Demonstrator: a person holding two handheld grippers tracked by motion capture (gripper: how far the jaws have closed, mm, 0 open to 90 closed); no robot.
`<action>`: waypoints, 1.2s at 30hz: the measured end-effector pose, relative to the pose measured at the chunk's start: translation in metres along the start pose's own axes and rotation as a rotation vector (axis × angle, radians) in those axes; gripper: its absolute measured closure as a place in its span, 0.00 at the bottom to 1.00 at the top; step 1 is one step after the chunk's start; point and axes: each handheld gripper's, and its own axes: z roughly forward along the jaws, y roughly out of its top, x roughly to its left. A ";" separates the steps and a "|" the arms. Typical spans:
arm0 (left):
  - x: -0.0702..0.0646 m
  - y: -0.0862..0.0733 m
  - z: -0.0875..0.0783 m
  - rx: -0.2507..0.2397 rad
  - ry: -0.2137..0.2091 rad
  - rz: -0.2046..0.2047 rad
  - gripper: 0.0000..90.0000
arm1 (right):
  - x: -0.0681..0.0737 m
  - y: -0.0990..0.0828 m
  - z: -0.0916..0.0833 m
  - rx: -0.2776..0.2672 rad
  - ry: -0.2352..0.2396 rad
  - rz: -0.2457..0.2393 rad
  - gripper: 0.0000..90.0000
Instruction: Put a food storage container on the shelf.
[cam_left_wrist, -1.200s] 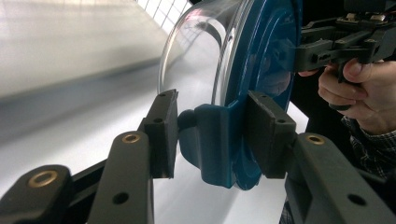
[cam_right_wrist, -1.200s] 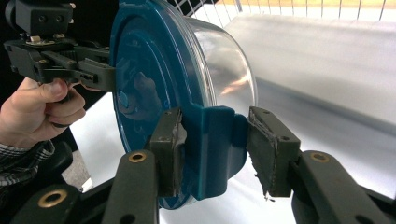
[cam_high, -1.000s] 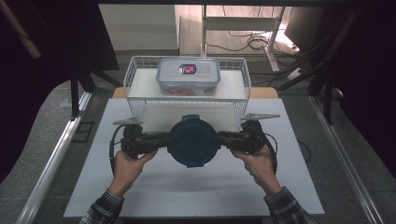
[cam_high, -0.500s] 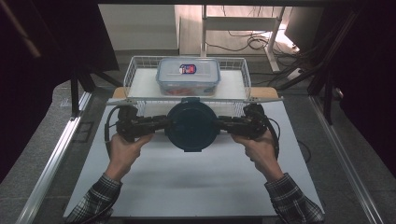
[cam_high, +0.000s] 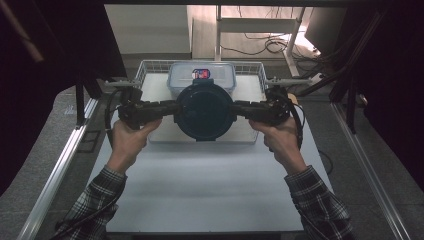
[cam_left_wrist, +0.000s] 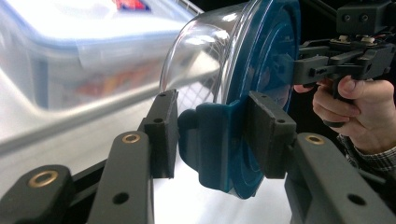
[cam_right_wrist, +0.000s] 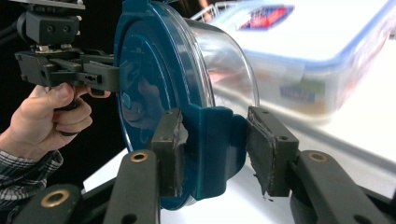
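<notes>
Gripping round glass bowl (cam_high: 203, 111), teal lid

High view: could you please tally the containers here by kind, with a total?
Round container with blue lid: 1
Rectangular clear lidded box: 1
White wire basket: 1
Total: 3
</notes>
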 end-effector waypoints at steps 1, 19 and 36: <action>0.000 0.005 -0.001 -0.004 0.000 0.005 0.63 | 0.000 0.004 0.000 -0.004 0.000 -0.007 0.63; 0.018 0.076 -0.008 -0.051 -0.010 -0.002 0.63 | -0.001 0.084 0.006 -0.062 -0.010 -0.040 0.63; 0.054 0.094 0.006 -0.076 0.015 -0.033 0.62 | -0.036 0.106 0.038 -0.065 0.004 0.019 0.63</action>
